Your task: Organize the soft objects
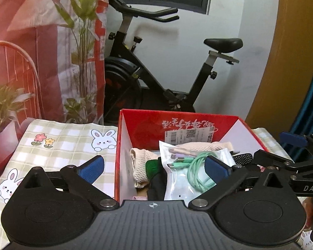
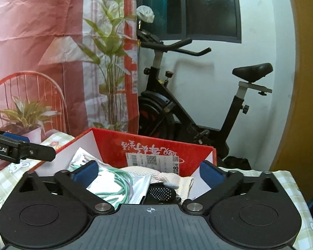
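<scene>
Red box – soft items inside | left hand-held gripper agape | right hand-held gripper agape

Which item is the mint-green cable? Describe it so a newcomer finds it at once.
Find the red box on the bunny-print checked tablecloth. Inside, on top of the pile, lies a clear plastic pouch. The mint-green cable is coiled in that pouch, the only looped cord among cream knitted cloths and dark fabric.

The bottom of the open red cardboard box is hidden under a clear plastic packet of mint-green cable and a cream knitted cloth. A dark garment is mostly buried, its kind untellable.
</scene>
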Tool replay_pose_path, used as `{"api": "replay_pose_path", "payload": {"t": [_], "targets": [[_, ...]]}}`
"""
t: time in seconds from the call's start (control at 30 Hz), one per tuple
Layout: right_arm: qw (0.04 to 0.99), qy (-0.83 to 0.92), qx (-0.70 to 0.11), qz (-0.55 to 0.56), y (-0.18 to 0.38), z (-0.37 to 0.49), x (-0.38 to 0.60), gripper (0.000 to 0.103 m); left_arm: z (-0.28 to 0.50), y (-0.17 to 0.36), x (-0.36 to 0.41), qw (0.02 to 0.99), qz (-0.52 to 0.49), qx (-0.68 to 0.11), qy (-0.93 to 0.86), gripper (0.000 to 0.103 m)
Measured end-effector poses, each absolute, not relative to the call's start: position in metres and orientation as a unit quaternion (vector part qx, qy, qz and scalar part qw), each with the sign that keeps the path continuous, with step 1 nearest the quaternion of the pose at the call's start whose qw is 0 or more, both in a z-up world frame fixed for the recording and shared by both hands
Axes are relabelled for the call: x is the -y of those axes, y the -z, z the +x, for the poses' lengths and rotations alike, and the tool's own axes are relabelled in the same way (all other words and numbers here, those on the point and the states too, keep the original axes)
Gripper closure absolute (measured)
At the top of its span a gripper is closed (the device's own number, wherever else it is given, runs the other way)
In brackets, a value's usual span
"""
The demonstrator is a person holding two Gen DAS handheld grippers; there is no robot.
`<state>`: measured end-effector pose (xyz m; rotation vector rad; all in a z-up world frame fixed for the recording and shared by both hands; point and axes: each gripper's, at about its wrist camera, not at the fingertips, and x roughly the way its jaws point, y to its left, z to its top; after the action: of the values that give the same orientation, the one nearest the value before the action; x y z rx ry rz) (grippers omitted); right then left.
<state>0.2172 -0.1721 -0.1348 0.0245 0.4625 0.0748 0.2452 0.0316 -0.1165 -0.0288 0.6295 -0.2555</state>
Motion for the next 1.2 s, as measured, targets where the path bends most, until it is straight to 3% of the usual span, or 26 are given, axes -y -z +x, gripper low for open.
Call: {"api": "replay_pose_path", "payload": {"t": [0.77, 0.9, 1.2], "targets": [[0.976, 0.005, -0.212, 0.057, 0.084, 0.183, 0.177, 0.0, 0.214, 0.061, -0.017, 0.963, 0.066, -0.26, 0.019, 0.0], [0.975, 0.006, -0.212, 0.058, 0.064, 0.174, 0.175, 0.0, 0.207, 0.042, -0.013, 0.958, 0.078, -0.275, 0.029, 0.0], [0.981, 0.022, -0.187, 0.053, 0.008, 0.131, 0.167, 0.0, 0.151, -0.008, -0.011, 0.97, 0.069, -0.232, 0.022, 0.0]]}}
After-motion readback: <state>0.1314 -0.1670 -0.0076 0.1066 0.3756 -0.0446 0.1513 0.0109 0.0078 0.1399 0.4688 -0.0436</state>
